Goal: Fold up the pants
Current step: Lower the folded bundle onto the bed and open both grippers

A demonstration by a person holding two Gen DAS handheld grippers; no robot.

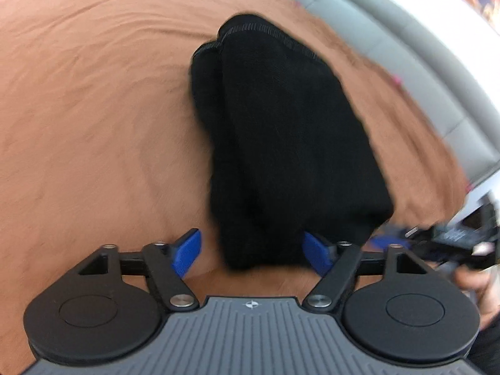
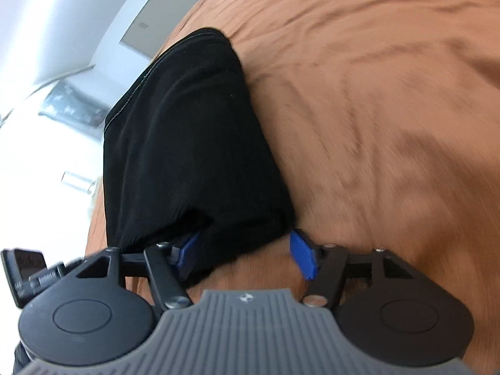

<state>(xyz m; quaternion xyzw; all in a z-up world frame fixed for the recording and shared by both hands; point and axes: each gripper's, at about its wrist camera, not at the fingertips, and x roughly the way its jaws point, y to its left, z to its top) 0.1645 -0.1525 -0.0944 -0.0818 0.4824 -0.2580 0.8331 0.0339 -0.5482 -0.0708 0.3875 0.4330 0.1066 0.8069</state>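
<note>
- A rust-brown bedspread [image 1: 93, 100] fills most of both views, rumpled into shallow creases.
- The black pants [image 1: 281, 143] lie on it as a folded, elongated bundle near the cover's edge, ribbed waistband at the far end.
- The left gripper [image 1: 251, 251] sits at the bundle's near end, jaws wide apart; the cloth's end lies between the blue pads [image 1: 187, 251], and neither pad visibly presses on it.
- The right gripper [image 2: 245, 254] is at the same near end, jaws partly open; its left-hand pad touches the cloth's corner, the other stands clear over the cover.
</note>
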